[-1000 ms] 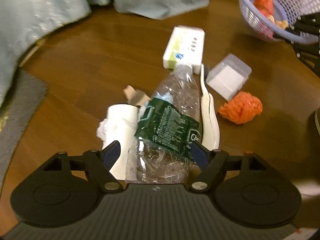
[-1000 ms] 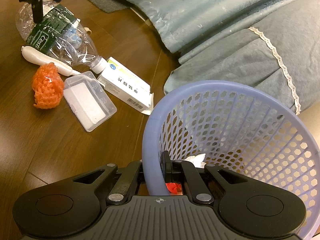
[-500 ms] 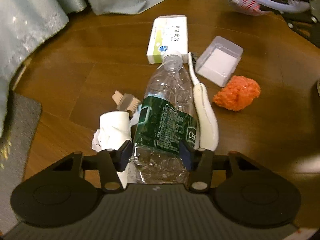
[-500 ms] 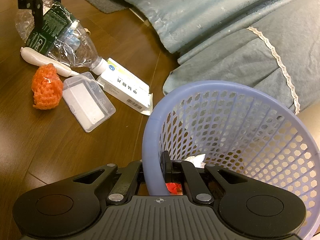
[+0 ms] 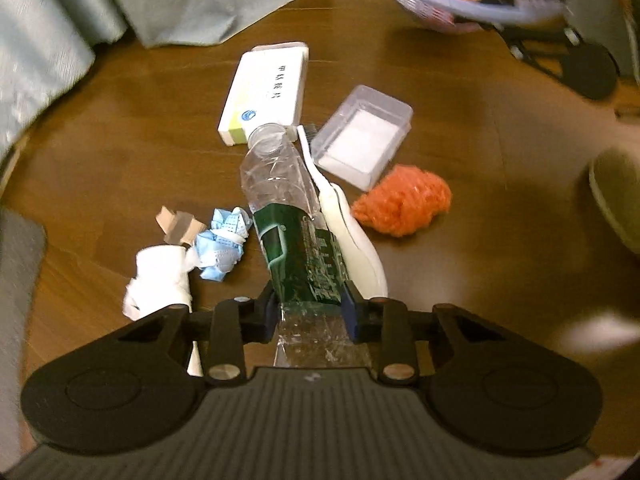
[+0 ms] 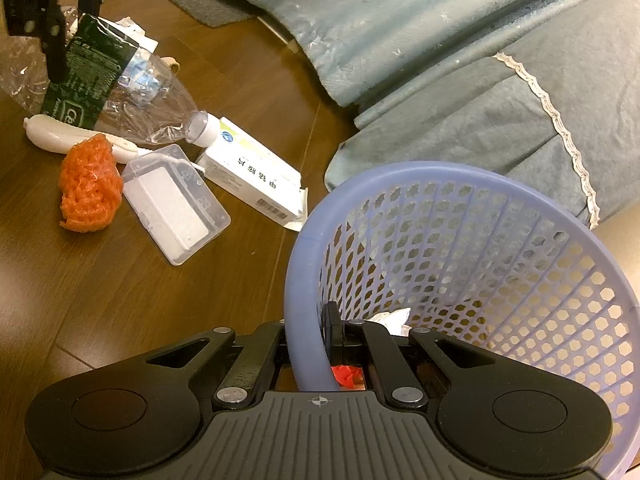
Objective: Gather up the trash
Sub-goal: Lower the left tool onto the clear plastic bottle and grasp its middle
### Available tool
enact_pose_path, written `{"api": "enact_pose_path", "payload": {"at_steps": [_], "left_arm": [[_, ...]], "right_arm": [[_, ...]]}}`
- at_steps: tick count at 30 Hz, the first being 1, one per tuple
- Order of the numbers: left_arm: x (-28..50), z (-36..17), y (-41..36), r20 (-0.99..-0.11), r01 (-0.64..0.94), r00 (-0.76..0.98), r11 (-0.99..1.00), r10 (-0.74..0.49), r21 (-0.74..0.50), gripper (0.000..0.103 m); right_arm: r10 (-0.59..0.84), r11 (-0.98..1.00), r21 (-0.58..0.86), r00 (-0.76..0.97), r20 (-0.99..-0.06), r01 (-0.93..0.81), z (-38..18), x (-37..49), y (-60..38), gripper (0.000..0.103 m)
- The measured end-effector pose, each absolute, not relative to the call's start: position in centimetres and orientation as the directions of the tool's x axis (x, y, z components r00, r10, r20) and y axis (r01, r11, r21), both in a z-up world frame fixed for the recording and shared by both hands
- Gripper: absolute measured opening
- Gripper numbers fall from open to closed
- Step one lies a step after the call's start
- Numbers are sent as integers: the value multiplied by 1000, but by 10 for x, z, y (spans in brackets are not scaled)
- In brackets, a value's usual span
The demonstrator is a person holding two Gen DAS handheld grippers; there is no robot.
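Note:
My left gripper point(image 5: 310, 306) is shut on a crushed clear plastic bottle point(image 5: 296, 232) with a dark green label, held off the wooden floor, neck pointing away. The right wrist view shows the same bottle point(image 6: 120, 84) at the upper left, tilted neck-down. My right gripper point(image 6: 308, 340) is shut on the rim of a lavender mesh basket point(image 6: 460, 184) with a few scraps inside. On the floor lie a white medicine box point(image 5: 266, 90), a clear plastic case point(image 5: 362, 136), an orange net ball point(image 5: 402, 204), a white toothbrush-like tool point(image 5: 352, 240), a blue crumpled mask point(image 5: 222, 244) and a white paper wad point(image 5: 160, 280).
Blue-grey bedding point(image 6: 440, 52) hangs to the floor behind the litter. A grey rug edge point(image 5: 16, 264) lies at the left. A small tan cardboard scrap point(image 5: 178, 226) sits by the mask. A rounded dish-like edge point(image 5: 616, 196) shows at the far right.
My left gripper closed on the bottle and lifted it, squeezing it narrower. A blue mask that lay under it now shows. The basket and right gripper barely moved.

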State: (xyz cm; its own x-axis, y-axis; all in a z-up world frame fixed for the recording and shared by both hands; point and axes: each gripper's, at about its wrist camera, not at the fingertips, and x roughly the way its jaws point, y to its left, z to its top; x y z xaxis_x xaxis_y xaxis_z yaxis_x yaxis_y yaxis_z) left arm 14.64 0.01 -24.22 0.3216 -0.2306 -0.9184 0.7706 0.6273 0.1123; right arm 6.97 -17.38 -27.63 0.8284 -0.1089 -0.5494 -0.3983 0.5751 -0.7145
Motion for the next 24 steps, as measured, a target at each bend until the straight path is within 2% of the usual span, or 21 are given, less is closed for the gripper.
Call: {"api": "enact_pose_path", "payload": {"at_steps": [11, 24], "left_arm": [[166, -243, 12, -916, 651, 291, 758, -277, -23, 20], [168, -254, 6, -926, 658, 263, 752, -271, -34, 21]], "right_arm": [[-110, 580, -713, 829, -548, -395, -276, 70, -175, 0], [-110, 581, -712, 829, -549, -395, -276, 71, -175, 0]]}}
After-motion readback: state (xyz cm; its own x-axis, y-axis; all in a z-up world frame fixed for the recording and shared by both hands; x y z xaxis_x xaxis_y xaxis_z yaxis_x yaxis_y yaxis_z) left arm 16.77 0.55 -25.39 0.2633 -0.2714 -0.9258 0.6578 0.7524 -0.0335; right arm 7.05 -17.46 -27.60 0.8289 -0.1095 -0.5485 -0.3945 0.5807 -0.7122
